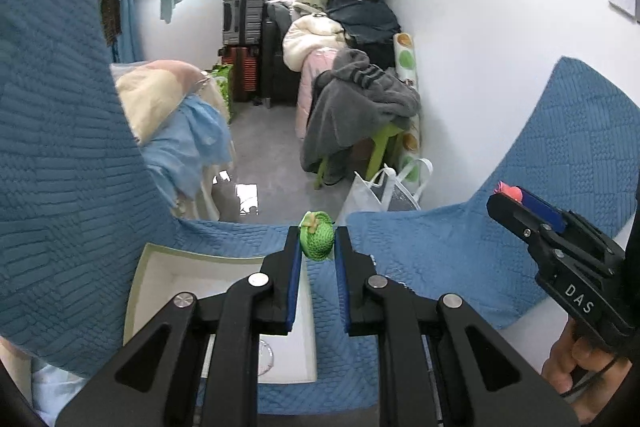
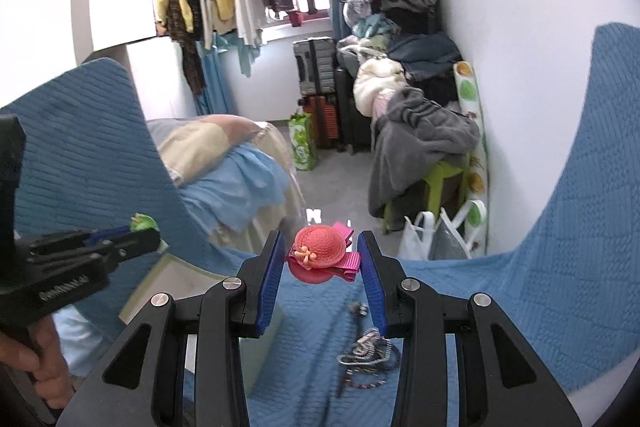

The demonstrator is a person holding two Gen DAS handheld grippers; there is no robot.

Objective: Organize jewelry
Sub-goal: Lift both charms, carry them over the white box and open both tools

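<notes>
Two hair clips in hand. Your left tool (image 1: 317,241) pinches a green crocheted hat clip (image 1: 317,235); your right tool (image 2: 321,255) pinches a pink hat clip (image 2: 320,251). Both are held above the blue quilt (image 1: 440,267), the open box (image 1: 160,279) below left. Risk: each grip looks shallow, at the fingertips, so a jolt could drop a clip onto the loose bracelets (image 2: 368,355).

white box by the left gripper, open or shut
Open: the white box shows its bare white inside, with no lid on top, on the blue quilt.
</notes>
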